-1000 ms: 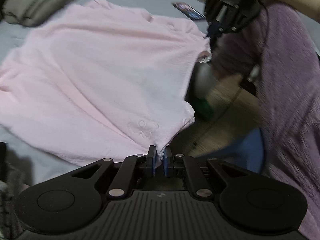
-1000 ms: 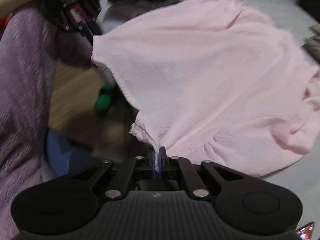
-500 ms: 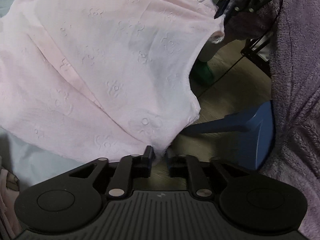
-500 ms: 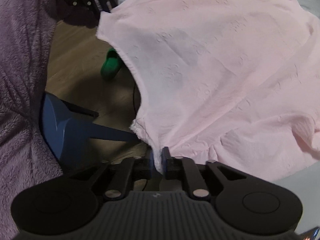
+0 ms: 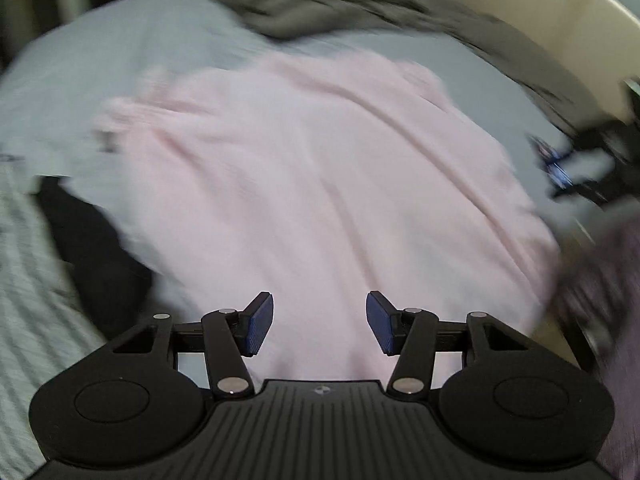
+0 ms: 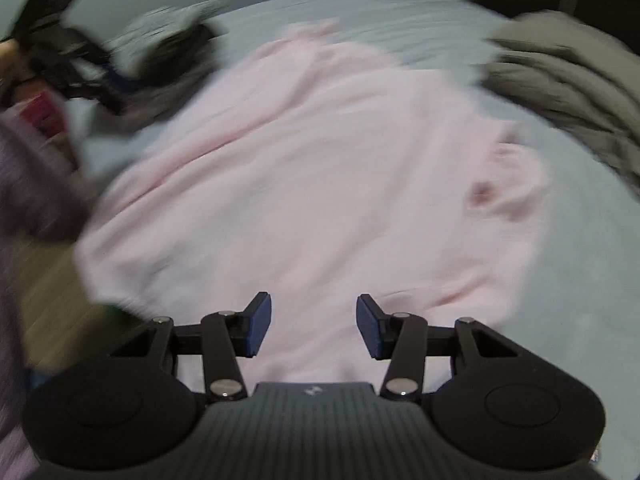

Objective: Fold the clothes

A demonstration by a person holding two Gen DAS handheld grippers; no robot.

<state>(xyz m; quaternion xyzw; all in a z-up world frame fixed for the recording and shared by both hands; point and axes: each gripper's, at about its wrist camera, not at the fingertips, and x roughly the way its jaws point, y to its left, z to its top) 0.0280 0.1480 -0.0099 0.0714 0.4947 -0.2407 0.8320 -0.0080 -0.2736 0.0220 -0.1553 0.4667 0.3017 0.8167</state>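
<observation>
Both frames motion-blurred. Left gripper (image 5: 320, 322): jaws wide open, blue pads (image 5: 259, 323) well apart, nothing between them; they hang over the near part of the pink garment (image 5: 320, 184), contact with the cloth can't be told. Right gripper (image 6: 314, 326): jaws also wide open, empty, over the near edge of the same garment (image 6: 320, 176).

Pink garment lies spread out on the light blue-grey bed sheet (image 5: 120, 60), creases running diagonally across it. In the right wrist view one bunched part, looks like a sleeve (image 6: 508, 188), sits at the garment's right side. Its near-left edge reaches the bed edge, with wooden floor (image 6: 48, 288) below.

Grey-brown clothing pile (image 5: 304, 8) on the bed beyond the garment; the same pile (image 6: 568, 80) shows at right in the right wrist view. Dark clothing (image 5: 88, 248) sits by the garment's left side. Purple fuzzy sleeve (image 6: 28, 184) at left edge.
</observation>
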